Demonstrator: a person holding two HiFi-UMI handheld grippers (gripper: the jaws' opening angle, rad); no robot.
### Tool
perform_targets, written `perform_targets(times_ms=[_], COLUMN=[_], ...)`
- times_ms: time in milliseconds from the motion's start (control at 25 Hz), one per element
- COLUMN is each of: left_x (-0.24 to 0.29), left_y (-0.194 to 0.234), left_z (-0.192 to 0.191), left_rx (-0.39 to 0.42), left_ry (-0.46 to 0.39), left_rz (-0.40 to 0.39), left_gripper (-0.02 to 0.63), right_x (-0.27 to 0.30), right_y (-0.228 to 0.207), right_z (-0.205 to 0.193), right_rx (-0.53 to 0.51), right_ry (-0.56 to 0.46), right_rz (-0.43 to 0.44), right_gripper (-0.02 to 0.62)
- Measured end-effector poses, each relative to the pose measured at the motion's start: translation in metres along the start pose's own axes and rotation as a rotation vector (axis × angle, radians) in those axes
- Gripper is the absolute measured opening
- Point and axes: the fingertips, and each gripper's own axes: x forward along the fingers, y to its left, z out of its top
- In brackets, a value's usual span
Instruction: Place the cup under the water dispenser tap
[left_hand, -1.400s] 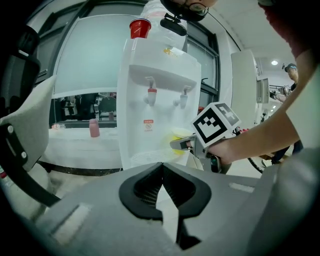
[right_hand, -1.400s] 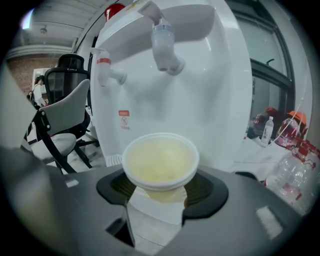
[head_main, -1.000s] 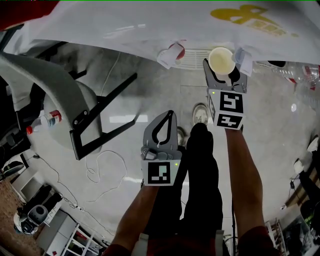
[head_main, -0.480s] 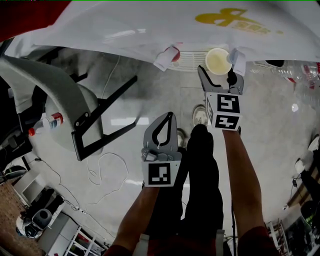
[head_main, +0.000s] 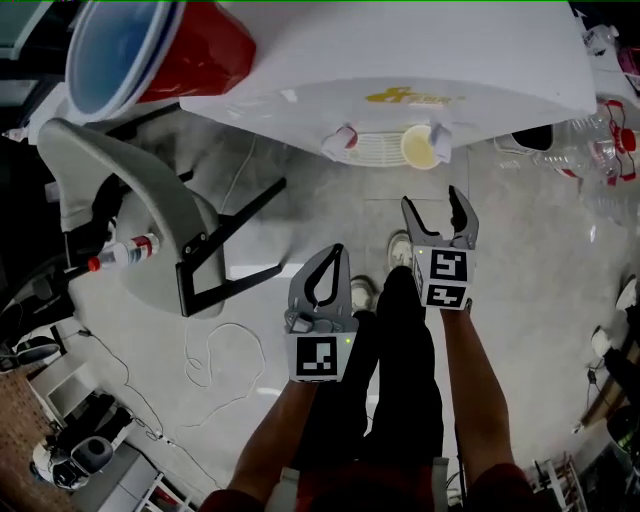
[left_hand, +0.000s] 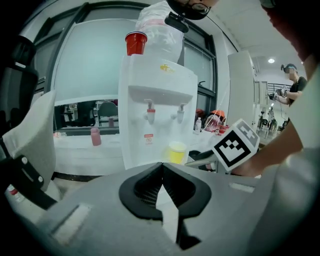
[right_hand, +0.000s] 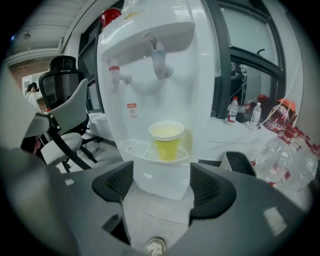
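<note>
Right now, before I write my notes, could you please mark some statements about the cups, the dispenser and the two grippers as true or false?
1. The yellow cup stands on the drip tray of the water dispenser. True.
2. The right gripper is shut on the yellow cup. False: its jaws have just been opening and stand apart, empty, with the cup clear ahead of them.
3. The left gripper has its jaws together with nothing between them. True.
4. The yellow cup is beneath the red tap. False: it is beneath the pale tap next to the red one.
5. The red cup lies on the floor. False: it stands on top of the water dispenser.
</note>
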Motion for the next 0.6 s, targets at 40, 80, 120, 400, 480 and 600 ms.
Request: perform_targets(times_ms=[40, 80, 120, 400, 480, 600], left_x=[-0.003, -0.004, -0.006, -0.043, -0.058, -0.086], left_y=[0.002, 0.004, 0.007, 0.005, 0.005, 0.0], left_z=[0.005, 0.01, 0.017, 0.064, 0.087, 0.125], left_rx=[0.007, 0.018, 0.034, 0.023, 0.023, 0.032], left_ry=[-0.006, -0.016, -0.028, -0.08, -0.103, -0.146], left_rz=[0.0, -0.001, -0.002, 0.003, 0.006, 0.003], left_gripper=[-0.005, -0.005, -0.005, -0.005, -0.005, -0.005], right_x=[-0.009, -0.017, -0.025, -0.109, -0.136, -0.181], right_y=[0.002, 0.004, 0.006, 0.022, 0.029, 0.041], right_z=[0.001, 0.003, 0.006, 0.04, 0.057, 0.089], right_rx=[0.004, 0.009, 0.013, -0.052, -0.068, -0.098], right_ry=[-0.006, -0.016, -0.025, -0.076, -0.105, -0.156], right_rz=[-0.002, -0.005, -0.006, 0.013, 0.024, 0.04], right_gripper=[0.35, 0.348, 0.345, 0.341, 0.341, 0.339])
